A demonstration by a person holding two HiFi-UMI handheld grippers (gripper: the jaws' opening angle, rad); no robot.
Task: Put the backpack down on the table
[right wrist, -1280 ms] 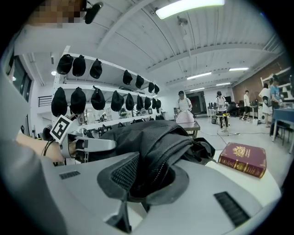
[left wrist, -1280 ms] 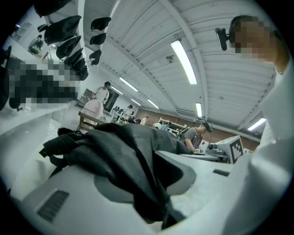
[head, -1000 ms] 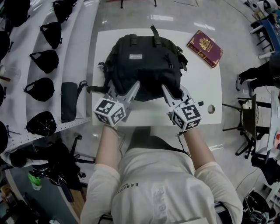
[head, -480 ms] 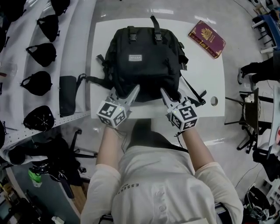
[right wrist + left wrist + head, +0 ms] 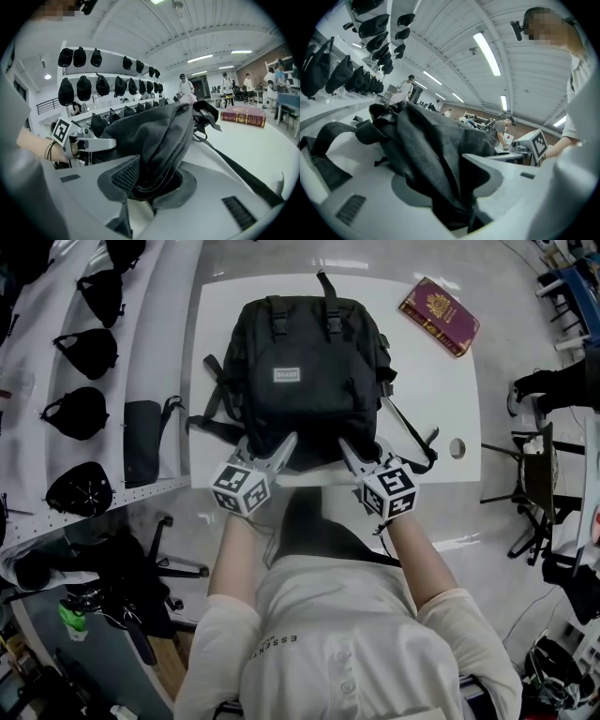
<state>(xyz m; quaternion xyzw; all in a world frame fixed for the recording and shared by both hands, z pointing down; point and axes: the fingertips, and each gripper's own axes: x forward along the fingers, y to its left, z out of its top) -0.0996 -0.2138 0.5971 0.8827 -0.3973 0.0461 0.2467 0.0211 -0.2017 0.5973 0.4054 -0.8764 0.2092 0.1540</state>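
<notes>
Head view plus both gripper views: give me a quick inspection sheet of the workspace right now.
Surface: white table, with the backpack resting on it; round hole near its right edge.
Job's things: black backpack lying flat, straps splayed to both sides.
Clutter: maroon book at the far right corner, apart from the backpack.
Grippers: left gripper and right gripper at the backpack's near edge, jaws just been opening; fabric lies between each pair. Left looks loose; whether right grips cannot be told.
Cables: thin dark cord hanging under the right gripper.
Surroundings: shelves of black caps at left, chair at right.
</notes>
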